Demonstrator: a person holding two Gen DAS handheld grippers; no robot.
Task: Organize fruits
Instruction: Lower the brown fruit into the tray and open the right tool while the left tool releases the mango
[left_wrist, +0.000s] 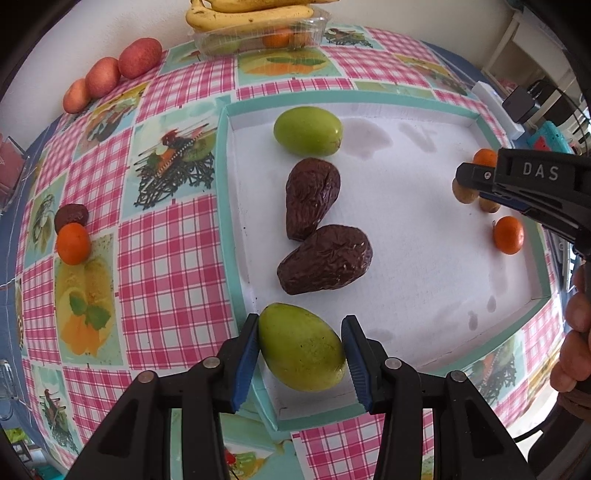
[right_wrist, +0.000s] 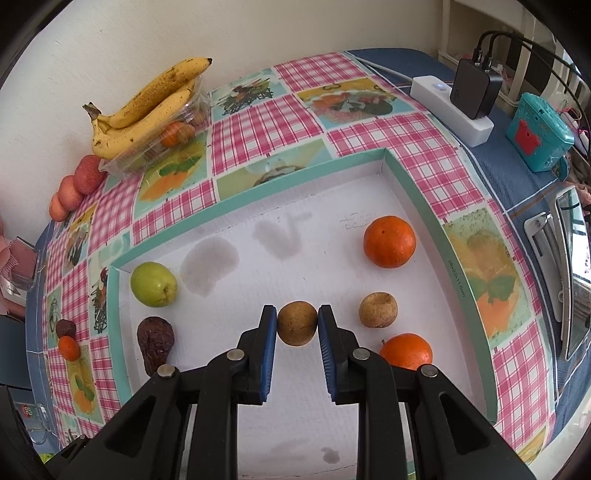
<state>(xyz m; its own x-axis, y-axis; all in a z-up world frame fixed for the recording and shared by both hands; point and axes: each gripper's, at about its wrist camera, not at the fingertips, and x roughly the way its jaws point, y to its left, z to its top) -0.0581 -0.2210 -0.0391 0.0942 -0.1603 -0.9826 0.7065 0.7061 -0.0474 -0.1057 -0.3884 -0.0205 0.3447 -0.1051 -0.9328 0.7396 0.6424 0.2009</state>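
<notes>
Your left gripper (left_wrist: 301, 363) has a smooth, egg-shaped green fruit (left_wrist: 301, 349) between its two blue ridged pads. The left pad touches the fruit. The right pad is right at its skin, but you cannot tell if it presses. The fruit sits in the near corner of the white tray (left_wrist: 406, 236), which looks like flat cardboard with a teal rim.

Your right gripper (right_wrist: 297, 328) pinches a small, round, brown fruit (right_wrist: 297, 323) with dull, speckled skin. Both pads touch its sides. It sits low over the tray floor, and you cannot tell if it rests there.

In a line up the tray are two dark brown avocados (left_wrist: 314, 197), wrinkled and pear-shaped and touching each other, and one more round green fruit (left_wrist: 307, 130). On the other side are two shiny oranges (right_wrist: 389, 242) and a second brown fruit (right_wrist: 378, 309) with a dent on top. The near orange (right_wrist: 406, 350) is partly hidden behind your right gripper.

The tray floor has faint grey smudges. The tray lies on a slick tablecloth (left_wrist: 166, 258) with pink checks and food pictures. Spotty yellow bananas (right_wrist: 147, 103) lie on a clear plastic box (right_wrist: 155, 147). What is in the box is hard to make out, though one piece is orange. Three reddish fruits (left_wrist: 110, 75) sit by the wall. A small orange (left_wrist: 73, 243) and a dark lump (left_wrist: 71, 218) touch each other out on the cloth.
</notes>
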